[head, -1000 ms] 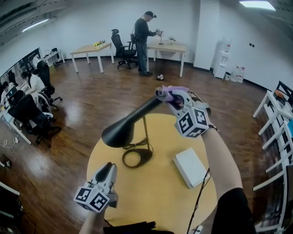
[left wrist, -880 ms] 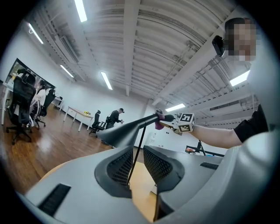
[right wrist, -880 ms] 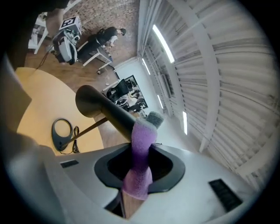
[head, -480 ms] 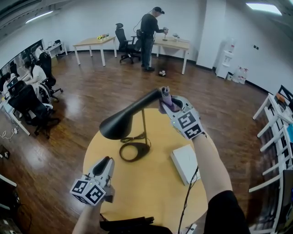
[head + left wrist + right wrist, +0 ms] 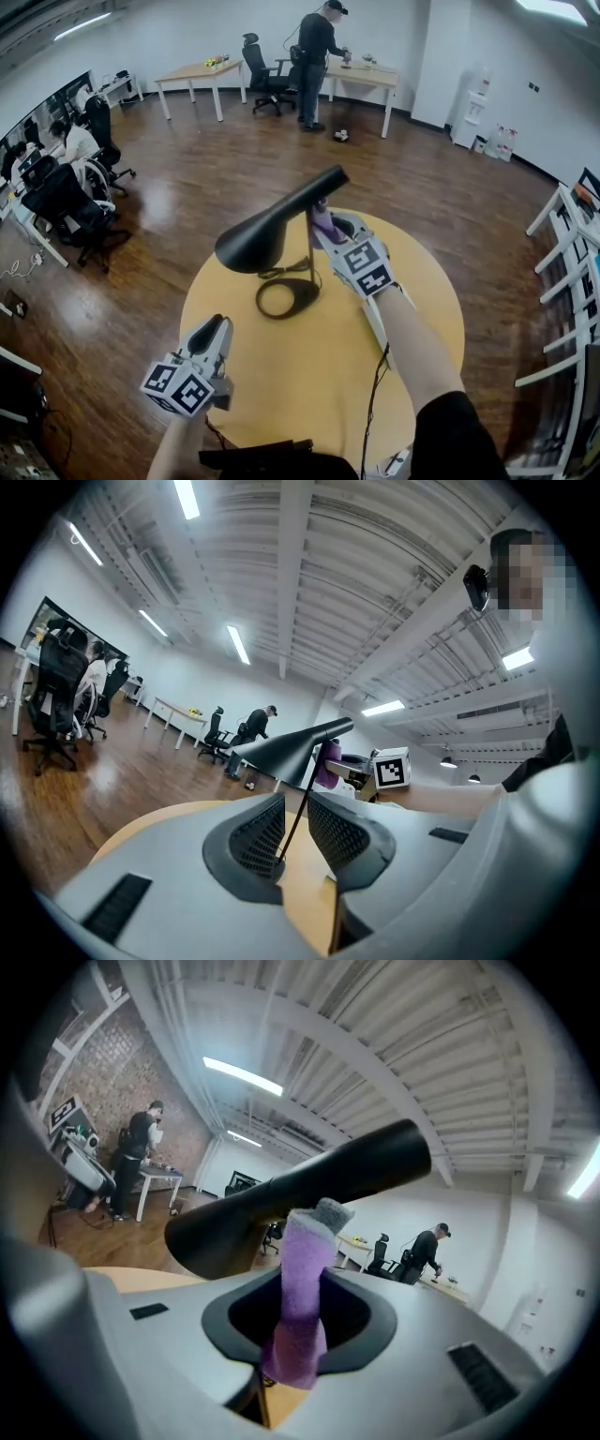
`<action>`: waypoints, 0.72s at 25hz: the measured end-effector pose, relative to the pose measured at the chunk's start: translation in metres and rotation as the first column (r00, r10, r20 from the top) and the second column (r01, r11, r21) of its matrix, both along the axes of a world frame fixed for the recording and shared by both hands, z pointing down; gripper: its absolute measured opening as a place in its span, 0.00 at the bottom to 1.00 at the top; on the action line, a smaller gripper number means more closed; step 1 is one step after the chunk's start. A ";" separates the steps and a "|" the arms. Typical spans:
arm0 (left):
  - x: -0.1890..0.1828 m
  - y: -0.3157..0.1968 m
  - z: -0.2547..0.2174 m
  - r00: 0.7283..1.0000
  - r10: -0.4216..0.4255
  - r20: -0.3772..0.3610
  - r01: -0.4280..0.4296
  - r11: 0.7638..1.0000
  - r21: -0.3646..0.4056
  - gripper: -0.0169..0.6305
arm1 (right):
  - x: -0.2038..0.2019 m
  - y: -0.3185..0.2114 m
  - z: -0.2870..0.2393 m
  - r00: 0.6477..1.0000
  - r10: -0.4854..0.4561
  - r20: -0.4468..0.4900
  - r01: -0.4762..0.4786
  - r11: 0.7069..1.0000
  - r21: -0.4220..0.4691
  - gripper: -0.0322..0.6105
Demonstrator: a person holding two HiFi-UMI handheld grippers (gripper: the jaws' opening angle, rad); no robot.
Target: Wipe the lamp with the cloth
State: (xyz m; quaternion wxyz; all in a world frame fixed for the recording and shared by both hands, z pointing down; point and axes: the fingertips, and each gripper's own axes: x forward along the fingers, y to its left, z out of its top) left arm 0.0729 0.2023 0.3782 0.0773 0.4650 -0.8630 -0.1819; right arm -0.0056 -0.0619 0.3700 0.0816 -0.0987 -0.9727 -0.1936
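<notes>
Head view first: the lamp (image 5: 272, 234) stands toward the far edge of the round table (image 5: 422, 309), its ring base (image 5: 287, 298) flat on the top, a thin stem rising from it and a matte black cone shade angling down to the left. My right gripper (image 5: 328, 227) is up against the underside of the shade's neck, right where the stem meets it, jaws clamped on the purple cloth (image 5: 320, 219). The left gripper (image 5: 217, 323) hangs over the near left edge, well apart from the lamp. In the left gripper view its jaws stand a narrow gap apart with nothing in them; I'm just seeing the stem far off through the gap, and the ribbed black pads on either side. In the right gripper view the cloth is pinched into a soft roll, fuzzy purple with a greyish tip poking out past the jaws and just about touching the smooth black neck. My take on doing this well: let the loose tip do the wiping, not the hard plastic jaws, and drag along the length of the neck and shade with light pressure. The lamp looks top-heavy on that skinny rod, so I'd guess it tips easily; bracing the base or stem with the free left gripper seems smart. The tabletop is smooth, pale yellow-tan, so the base could slide too.
</notes>
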 end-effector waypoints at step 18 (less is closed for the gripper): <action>0.001 0.022 0.042 0.995 0.064 -0.080 -0.073 0.991 -0.115 0.13 | 0.003 -0.012 0.205 0.943 0.102 -0.316 -0.124 0.991 -0.051 0.20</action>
